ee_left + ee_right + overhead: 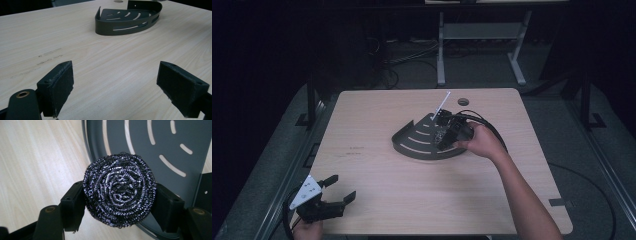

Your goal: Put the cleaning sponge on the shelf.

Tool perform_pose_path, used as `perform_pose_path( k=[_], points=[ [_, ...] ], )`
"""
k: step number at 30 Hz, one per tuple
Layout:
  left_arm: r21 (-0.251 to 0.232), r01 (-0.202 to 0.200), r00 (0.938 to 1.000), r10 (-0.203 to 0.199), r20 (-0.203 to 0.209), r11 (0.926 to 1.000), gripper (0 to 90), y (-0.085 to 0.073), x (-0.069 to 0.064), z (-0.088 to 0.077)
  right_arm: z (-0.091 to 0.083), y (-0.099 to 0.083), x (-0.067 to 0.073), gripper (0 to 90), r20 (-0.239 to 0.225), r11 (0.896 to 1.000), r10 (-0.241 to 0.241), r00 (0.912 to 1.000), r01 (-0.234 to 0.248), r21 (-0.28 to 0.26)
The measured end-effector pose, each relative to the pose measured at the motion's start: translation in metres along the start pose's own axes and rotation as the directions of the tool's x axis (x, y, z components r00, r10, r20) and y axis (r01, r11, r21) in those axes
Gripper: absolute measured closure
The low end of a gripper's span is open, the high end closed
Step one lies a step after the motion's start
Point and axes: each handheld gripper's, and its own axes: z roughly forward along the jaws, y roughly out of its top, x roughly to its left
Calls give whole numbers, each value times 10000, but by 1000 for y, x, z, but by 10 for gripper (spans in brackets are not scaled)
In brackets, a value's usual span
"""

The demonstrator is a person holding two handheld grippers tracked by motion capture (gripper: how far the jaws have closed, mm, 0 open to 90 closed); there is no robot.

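We hold the round coiled steel-wire scourer clamped in our right gripper just above the dark slotted quarter-round metal shelf, while our left gripper rests agape, far off.

In the high view the right hand and right claw cover part of the corner shelf, and the scouring pad there is too small to make out. In the right gripper view the steel scouring pad hides both pad faces. The shelf's far corner is cropped in the left gripper view.
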Motion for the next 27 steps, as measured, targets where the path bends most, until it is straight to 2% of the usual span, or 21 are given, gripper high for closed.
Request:
perform_pose_path(
  k=[27],
  points=[
    [-3, -5, 10000, 5, 37, 10000, 133, 0, 0, 1, 35, 8, -23, 331, -62, 9978, 645, 9979, -644, 141]
  ],
)
